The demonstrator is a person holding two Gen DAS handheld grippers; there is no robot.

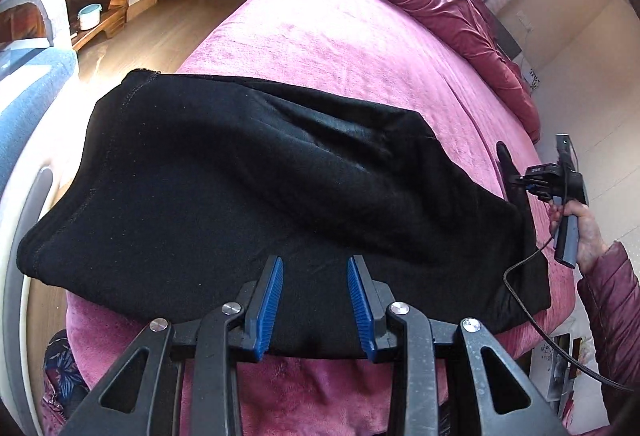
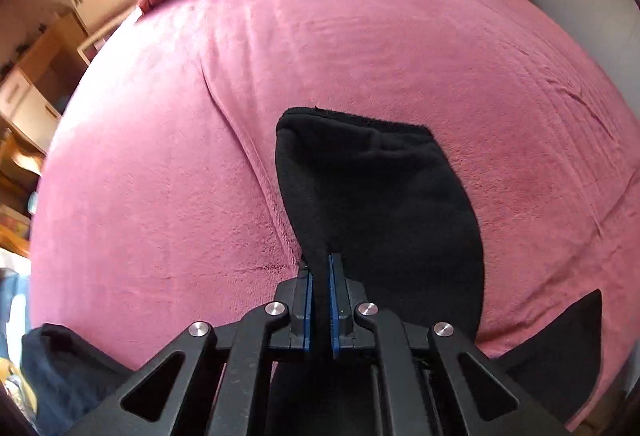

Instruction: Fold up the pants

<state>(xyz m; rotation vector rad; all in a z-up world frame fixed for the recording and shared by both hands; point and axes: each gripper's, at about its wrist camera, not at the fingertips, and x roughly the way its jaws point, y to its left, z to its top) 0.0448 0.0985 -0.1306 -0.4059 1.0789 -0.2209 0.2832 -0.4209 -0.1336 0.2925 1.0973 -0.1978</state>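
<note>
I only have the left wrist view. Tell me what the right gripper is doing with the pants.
Observer: The right gripper is shut on a fold of the black pants; cloth sits between its blue fingers.
Operator: Report what lies past that pinch.
Observer: A narrow end of the pants stretches away from it, flat on the pink bedspread, ending in a straight hem.
Operator: Say whether the left gripper shows there.
Observer: It does not. In your view the left gripper is open above the pants, gripping nothing.
</note>
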